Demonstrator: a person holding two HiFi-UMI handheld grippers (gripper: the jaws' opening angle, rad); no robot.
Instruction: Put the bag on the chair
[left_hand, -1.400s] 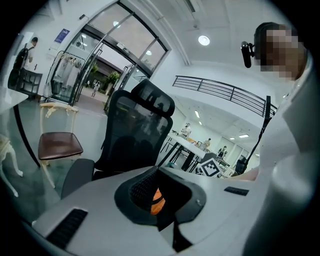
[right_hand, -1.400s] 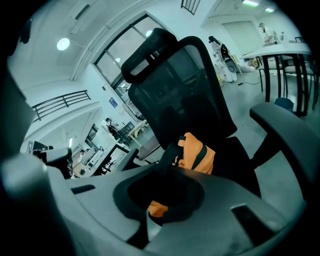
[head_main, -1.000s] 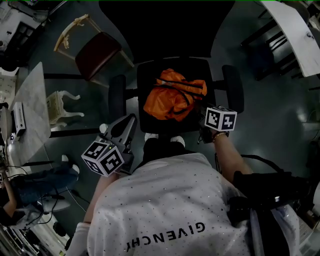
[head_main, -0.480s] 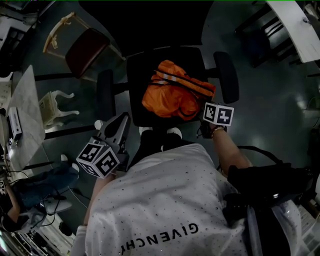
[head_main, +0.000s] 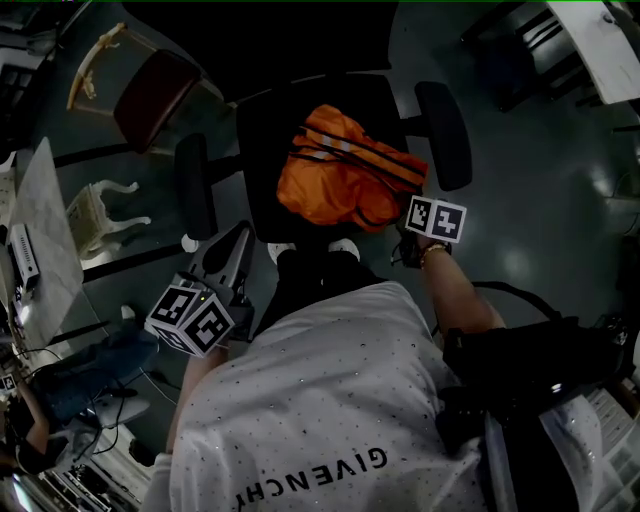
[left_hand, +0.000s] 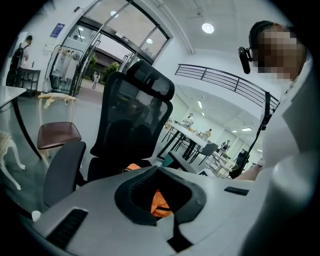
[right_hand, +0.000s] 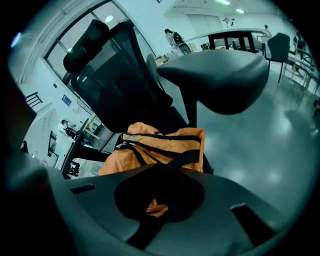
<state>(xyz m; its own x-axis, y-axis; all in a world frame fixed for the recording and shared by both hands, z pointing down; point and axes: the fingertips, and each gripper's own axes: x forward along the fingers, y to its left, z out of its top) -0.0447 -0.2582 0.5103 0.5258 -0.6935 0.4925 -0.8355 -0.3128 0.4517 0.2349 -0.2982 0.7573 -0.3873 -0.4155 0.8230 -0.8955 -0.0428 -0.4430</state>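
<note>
We find the bag (head_main: 345, 170) unmoved on the chair (head_main: 258, 150) seat. Our right gripper (right_hand: 167, 172) is still clamped on its black strap (right_hand: 172, 159), and the left gripper (head_main: 235, 258) has its jaws together on nothing. The pinch point itself is shadowed.

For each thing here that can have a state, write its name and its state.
Orange fabric bag: lying on the chair seat.
Black office chair: upright, holding the bag.
Left gripper: jaws shut, empty.
Right gripper: jaws shut on the bag's black strap.
</note>
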